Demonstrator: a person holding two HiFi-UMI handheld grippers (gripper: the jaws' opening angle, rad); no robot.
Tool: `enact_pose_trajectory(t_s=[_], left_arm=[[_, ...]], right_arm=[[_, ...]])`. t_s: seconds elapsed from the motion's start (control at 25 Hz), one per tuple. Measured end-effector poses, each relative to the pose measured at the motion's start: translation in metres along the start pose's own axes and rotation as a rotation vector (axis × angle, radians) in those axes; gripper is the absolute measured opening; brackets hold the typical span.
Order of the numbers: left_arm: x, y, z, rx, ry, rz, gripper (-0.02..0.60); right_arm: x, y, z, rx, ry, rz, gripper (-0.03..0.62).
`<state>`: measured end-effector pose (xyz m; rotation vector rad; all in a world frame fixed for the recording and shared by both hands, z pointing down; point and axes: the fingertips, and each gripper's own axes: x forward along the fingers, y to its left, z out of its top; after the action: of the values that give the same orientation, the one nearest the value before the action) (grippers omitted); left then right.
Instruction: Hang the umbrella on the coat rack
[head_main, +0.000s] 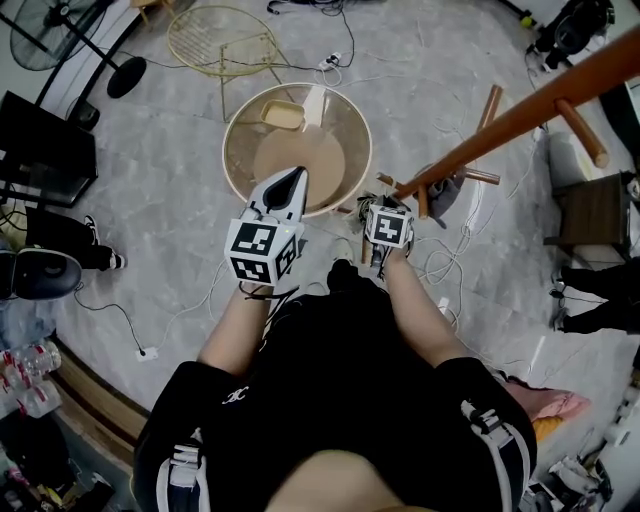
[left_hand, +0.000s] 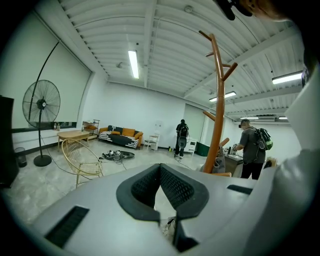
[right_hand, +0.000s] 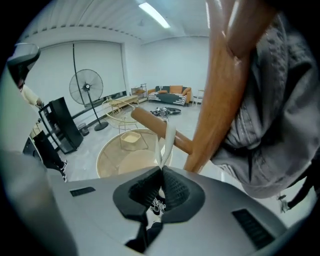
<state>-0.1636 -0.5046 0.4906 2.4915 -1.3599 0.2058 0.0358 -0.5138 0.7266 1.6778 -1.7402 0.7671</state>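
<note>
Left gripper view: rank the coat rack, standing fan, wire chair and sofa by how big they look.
1. coat rack, tallest by far
2. standing fan
3. wire chair
4. sofa, though it stands far back by the wall, so it is probably bigger than it looks

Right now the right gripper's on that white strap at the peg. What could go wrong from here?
1. The right gripper is shut on the white strap, which lies across the peg. I can't tell that it loops fully over, so release may drop it.
2. The grey garment hangs close by and could snag on withdrawal.
</note>
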Motion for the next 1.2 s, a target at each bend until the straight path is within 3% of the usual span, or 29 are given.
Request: enact_pose_trajectory(t_s=[0.28,0.72,0.92,1.2], left_arm=[[0.007,-0.009,-0.007,0.006,0.014,-0.03,0.017],[0.012,-0.042,-0.011,0.008,0.006,-0.056,0.017],[0.014,-0.075,-0.003,0.023,-0.021,-0.112,0.017],[-0.008,-0.106,0.002,0.05,-0.04,-0.152,0.017]], right_arm=[[0.003,-0.022,-0.016,0.035,0.017,-0.049,0.02],[-0.021,-0.026,-0.014,-0.044,-0.107,0.014,0.099],[-0.087,-0.02,0.007,-0.049,-0.247,0.082,0.082],[-0.219,-0.011,0.053,0.019,-0.537,0.148,0.017]])
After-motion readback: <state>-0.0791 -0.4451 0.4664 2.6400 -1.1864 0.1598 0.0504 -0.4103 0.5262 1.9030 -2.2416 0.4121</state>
